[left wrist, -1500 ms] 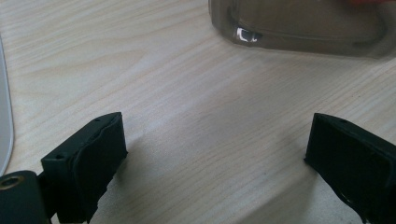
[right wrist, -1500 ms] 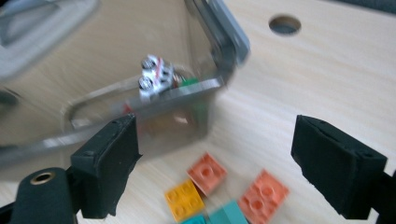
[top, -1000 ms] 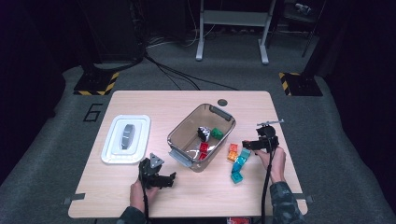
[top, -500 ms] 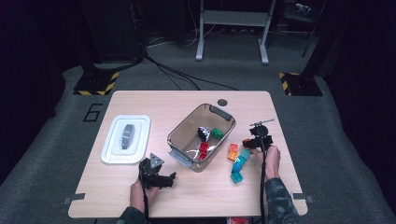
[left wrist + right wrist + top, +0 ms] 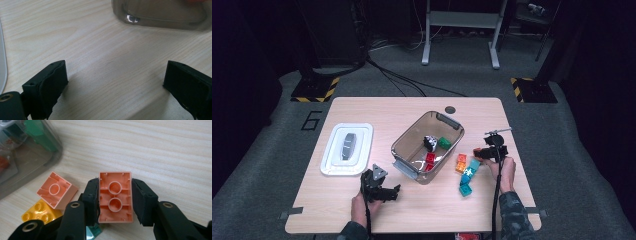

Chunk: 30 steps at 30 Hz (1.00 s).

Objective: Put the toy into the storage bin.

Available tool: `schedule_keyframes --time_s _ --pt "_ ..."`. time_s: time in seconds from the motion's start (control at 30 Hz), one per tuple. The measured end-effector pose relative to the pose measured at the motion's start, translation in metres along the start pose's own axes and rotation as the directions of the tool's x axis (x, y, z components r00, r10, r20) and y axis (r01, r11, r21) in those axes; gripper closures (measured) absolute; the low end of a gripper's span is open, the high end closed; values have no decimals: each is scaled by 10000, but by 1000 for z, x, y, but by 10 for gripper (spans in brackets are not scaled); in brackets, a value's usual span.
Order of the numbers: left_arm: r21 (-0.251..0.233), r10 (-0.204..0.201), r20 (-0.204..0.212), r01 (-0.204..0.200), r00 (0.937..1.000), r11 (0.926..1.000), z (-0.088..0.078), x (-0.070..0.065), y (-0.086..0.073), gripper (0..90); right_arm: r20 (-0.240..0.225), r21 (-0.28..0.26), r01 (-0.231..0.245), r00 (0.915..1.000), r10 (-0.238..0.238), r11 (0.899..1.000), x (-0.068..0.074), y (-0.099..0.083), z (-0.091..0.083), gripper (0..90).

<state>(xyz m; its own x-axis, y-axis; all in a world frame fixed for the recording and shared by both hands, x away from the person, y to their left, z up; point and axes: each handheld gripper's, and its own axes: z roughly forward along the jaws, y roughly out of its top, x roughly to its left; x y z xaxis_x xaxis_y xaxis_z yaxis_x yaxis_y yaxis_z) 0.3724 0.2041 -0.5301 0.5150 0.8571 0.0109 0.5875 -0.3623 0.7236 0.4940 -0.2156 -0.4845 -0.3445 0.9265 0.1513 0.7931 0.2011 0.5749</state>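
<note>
Right hand-held gripper (image 5: 115,197): its jaws have just been closing and now clamp the salmon brick (image 5: 115,197) by its long sides, hollow underside facing the camera.
Left hand-held gripper (image 5: 115,85): released, jaws wide apart over bare desk (image 5: 105,45), nothing between them.
Brick's place: low over the desk, just right of the loose bricks (image 5: 466,172), near the grey bin (image 5: 412,137).
Doing it well: I'd keep the squeeze even, lift straight up clear of the neighbouring bricks, then carry it over the bin's rim.
Right hand: reaches forward, wrist low.
Left hand: parked near the front edge, by the white lid (image 5: 329,155).
</note>
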Motion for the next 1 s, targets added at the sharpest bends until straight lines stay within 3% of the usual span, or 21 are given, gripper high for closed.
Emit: schedule_keyframes --time_s 0.3,0.5,0.53,0.57,0.6,0.67,0.7,0.73,1.0 --pt "-33 -26 11 26 10000 10000 0 0 0 51 -323 -504 -434 9986 418 9978 -5 2 -13 589" --pt "-24 -35 13 35 10000 10000 0 0 0 51 -304 -692 -184 9994 163 9974 -2 3 -24 590" --pt "-33 -34 11 34 10000 10000 0 0 0 51 -294 -607 -441 9987 423 9972 1 4 -26 590" --pt "-23 -30 12 30 10000 10000 0 0 0 51 -264 -737 34 9996 -54 9973 -2 4 -27 589" --pt "-25 -34 14 34 10000 10000 0 0 0 51 -298 -747 -182 9994 160 9970 0 5 -28 589" --pt "-27 -34 14 34 10000 10000 0 0 0 51 -255 -866 83 9996 -106 9962 0 6 -31 590" --pt "-29 -37 14 37 10000 10000 0 0 0 51 -250 -824 -37 9997 17 9966 2 6 -32 590" --pt "-26 -34 14 34 10000 10000 0 0 0 51 -270 -786 148 9995 -170 9968 2 7 -34 590" --pt "-28 -33 12 33 10000 10000 0 0 0 51 -308 -1025 297 9990 -330 9943 8 15 -46 590"
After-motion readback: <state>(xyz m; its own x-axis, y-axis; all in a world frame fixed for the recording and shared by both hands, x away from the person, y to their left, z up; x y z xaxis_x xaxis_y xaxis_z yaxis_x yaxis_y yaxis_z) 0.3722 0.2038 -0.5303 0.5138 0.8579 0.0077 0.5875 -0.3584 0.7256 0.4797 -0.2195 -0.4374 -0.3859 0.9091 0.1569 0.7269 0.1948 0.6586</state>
